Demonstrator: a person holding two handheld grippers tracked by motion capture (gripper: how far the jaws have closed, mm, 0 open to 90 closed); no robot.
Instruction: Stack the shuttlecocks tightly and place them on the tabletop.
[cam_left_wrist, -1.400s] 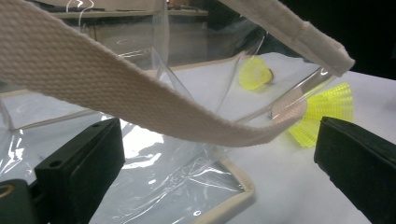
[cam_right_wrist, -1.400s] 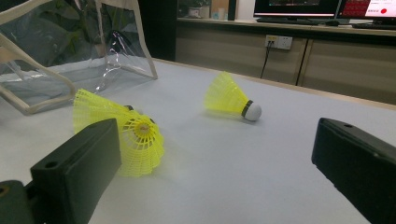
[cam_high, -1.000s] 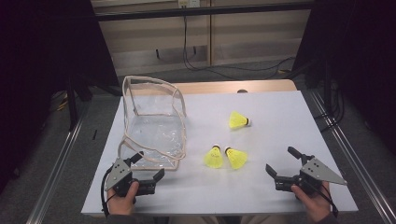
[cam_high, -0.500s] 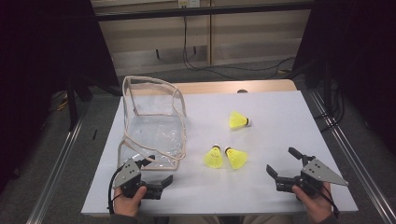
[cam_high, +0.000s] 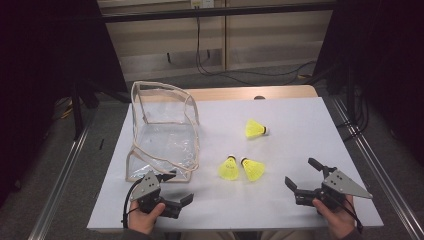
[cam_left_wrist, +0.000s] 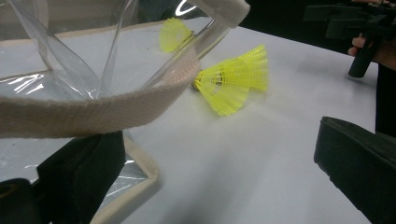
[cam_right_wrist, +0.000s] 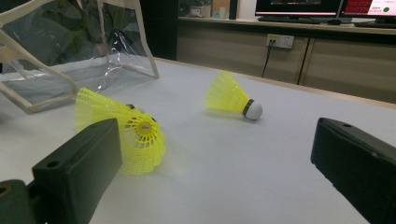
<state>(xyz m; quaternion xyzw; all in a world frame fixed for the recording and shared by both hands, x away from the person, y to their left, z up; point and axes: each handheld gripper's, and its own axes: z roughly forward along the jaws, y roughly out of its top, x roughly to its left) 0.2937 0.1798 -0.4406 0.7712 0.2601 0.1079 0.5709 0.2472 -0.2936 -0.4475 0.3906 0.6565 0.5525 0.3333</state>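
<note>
My left gripper (cam_high: 176, 186) jaws apart at clear plastic bag with beige fabric trim (cam_high: 165, 131); right gripper (cam_high: 303, 175) jaws apart, near yellow plastic shuttlecocks (cam_high: 242, 168).

The left gripper (cam_high: 176, 189) has drawn back toward the table's near edge.

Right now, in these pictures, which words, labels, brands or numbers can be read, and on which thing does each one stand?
None can be read.
Small red mark inside the nearest shuttlecock, right gripper view: too small and blurred to read.
Two monitors at the top of that view: lit screens, text too small to read.
The clear bag, the white table sheet and the wall socket: no print visible.
</note>
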